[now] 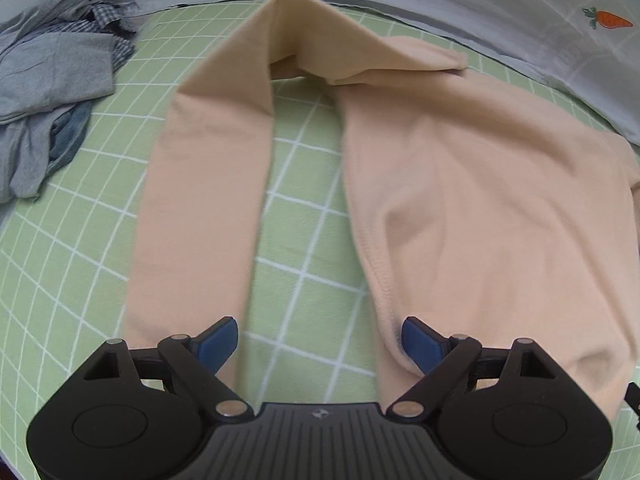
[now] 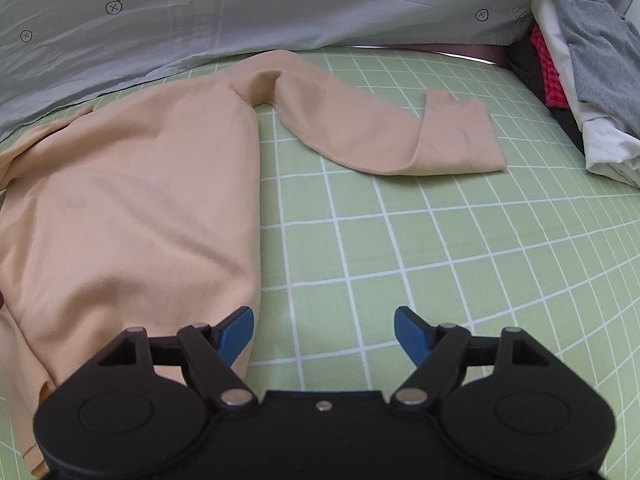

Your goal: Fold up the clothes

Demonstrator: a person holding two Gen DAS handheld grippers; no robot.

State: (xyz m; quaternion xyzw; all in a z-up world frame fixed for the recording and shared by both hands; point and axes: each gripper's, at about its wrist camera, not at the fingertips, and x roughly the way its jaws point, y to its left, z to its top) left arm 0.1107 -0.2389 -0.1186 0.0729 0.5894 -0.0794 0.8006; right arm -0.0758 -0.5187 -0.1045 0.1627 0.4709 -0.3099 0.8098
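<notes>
Over the green checked bed sheet [image 1: 304, 208], the left gripper [image 1: 320, 346] has its fingers [image 1: 218, 344] spread wide, gripping nothing, one over a sleeve [image 1: 200, 184] and one at the body edge of the peach top [image 1: 480, 200]. Right gripper [image 2: 324, 336] fingers [image 2: 236, 332] also stand wide and empty beside the top's other edge. Clothes piles [image 1: 44, 80] and a grey quilt [image 2: 240, 8] lie beyond.

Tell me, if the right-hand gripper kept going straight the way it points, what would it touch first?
Probably the green checked bed sheet: the open right gripper has bare sheet between its blue fingertips. The peach long-sleeved top lies just beside its left finger, though depth is unclear.
</notes>
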